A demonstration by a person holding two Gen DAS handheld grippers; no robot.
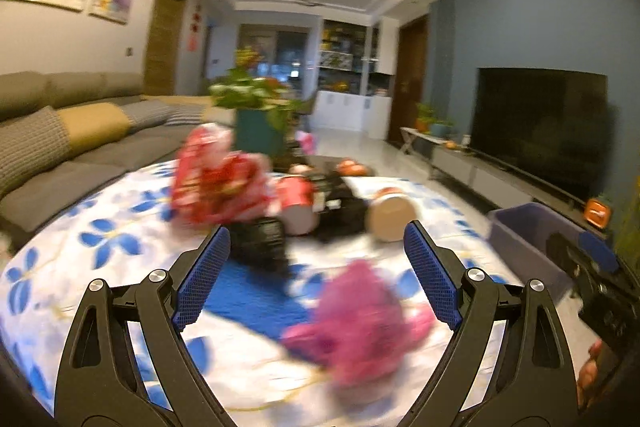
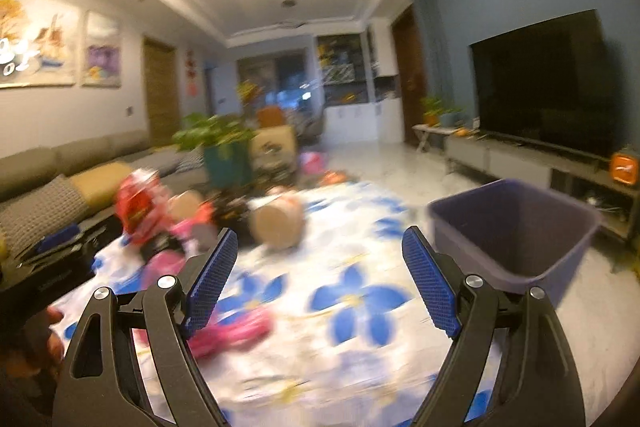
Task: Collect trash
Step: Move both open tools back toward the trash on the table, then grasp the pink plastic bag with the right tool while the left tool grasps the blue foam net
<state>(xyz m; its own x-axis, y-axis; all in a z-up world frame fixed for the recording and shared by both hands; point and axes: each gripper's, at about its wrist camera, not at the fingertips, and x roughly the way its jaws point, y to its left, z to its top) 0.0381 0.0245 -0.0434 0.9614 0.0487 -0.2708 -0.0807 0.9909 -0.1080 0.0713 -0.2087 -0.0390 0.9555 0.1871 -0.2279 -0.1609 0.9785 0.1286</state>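
Two grippers are being held over a table [image 2: 360,339] covered in a white cloth with blue flowers. In the left wrist view, the left gripper [image 1: 317,239] is being shown at lower centre with its jaws spread wide and nothing between the pads. A crumpled pink wrapper [image 1: 360,319] is lying just ahead of it at lower centre, and a red wrapper [image 1: 218,183], a black crumpled item [image 1: 260,243], a red cup [image 1: 296,203] and a tan cup [image 1: 390,217] on its side are being seen blurred at mid-frame. In the right wrist view, the right gripper [image 2: 320,239] is likewise being held with jaws spread and empty. A purple bin [image 2: 516,231] is standing at right of centre, beside the table's edge, well apart from the trash at left.
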